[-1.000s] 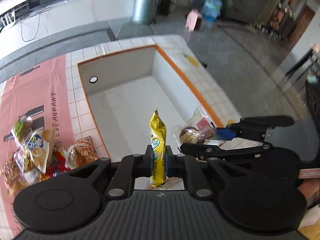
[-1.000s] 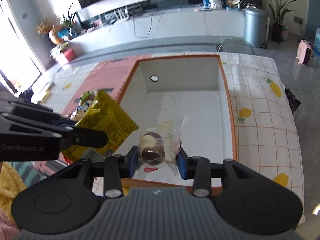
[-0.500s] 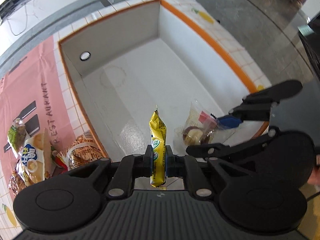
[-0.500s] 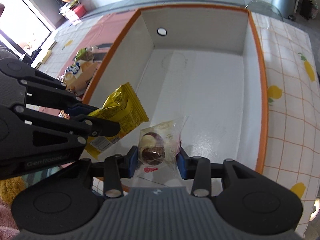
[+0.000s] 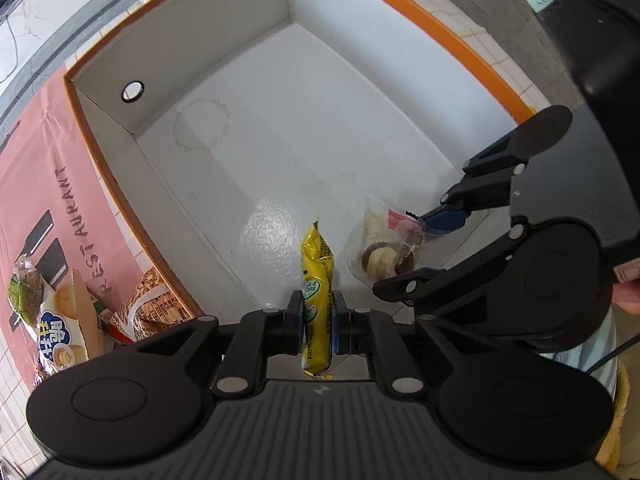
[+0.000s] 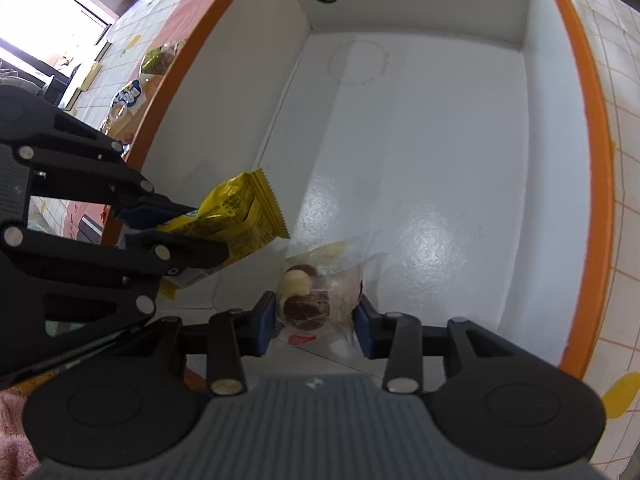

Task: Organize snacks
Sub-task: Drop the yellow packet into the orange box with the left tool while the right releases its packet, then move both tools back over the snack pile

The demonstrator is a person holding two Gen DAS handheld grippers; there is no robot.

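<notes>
A large white box with an orange rim [image 5: 440,26] [image 6: 592,128] lies open below both grippers. My left gripper [image 5: 316,312] [image 6: 200,232] points straight down into it. Its pads still press on a thin yellow snack packet [image 5: 316,264] [image 6: 240,216], and its jaws are just starting to open. Just to the right, my right gripper [image 6: 316,316] [image 5: 404,252] is shut on a clear bag [image 6: 308,292] [image 5: 380,256] that holds a brown and a cream round pastry. Both snacks hang low over the box's near floor.
Several more snack packets [image 5: 60,320] [image 6: 128,96] lie on a pink mat [image 5: 36,168] left of the box. A white tiled cloth with lemon prints [image 6: 624,120] covers the table to the right. A round hole [image 5: 132,90] marks the box's far wall.
Both grippers have sunk toward the box floor with their snacks and tipped more steeply down. The box now fills each view and the room beyond is gone.
</notes>
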